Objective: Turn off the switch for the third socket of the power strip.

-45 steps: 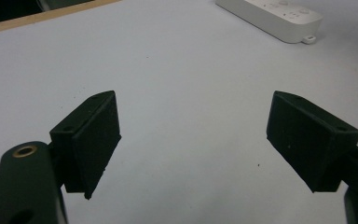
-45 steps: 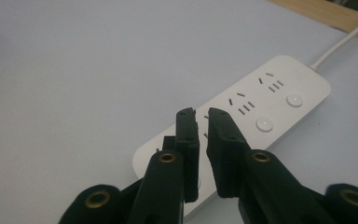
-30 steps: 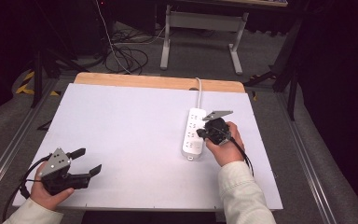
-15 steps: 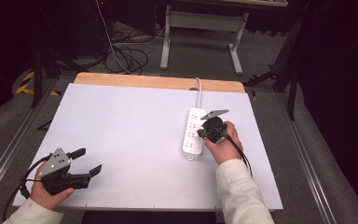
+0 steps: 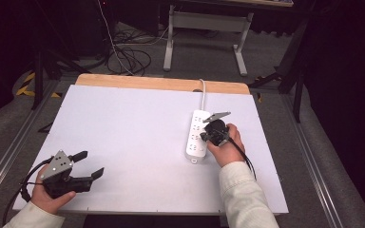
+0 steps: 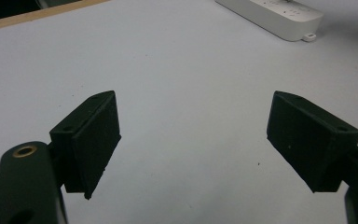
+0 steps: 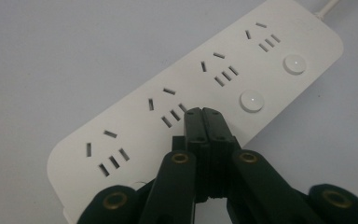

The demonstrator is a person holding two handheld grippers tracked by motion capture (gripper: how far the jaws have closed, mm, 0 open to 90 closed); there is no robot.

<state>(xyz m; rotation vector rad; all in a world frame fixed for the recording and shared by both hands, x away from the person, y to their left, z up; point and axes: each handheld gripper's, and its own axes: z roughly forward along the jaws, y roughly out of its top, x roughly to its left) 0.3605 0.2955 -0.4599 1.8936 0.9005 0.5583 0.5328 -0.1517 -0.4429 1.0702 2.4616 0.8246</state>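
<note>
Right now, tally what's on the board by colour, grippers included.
White: 1, the power strip, four socket groups showing in the right gripper view, two round buttons uncovered.
Black: 2, the left gripper with jaws apart, the right gripper shut above the strip.
Total: 3

White tabletop (image 5: 123, 123) with a bare wooden strip (image 5: 161, 83) along its far edge, set on grey carpet floor (image 5: 313, 161). Metal rails (image 5: 9, 156) run along the floor past both side edges. Beyond the far edge, a grey desk frame (image 5: 204, 23) and tangled black cables (image 5: 128, 54). Yellow-black tape (image 5: 28, 83) off the far left corner. Room dark, table lit from above
</note>
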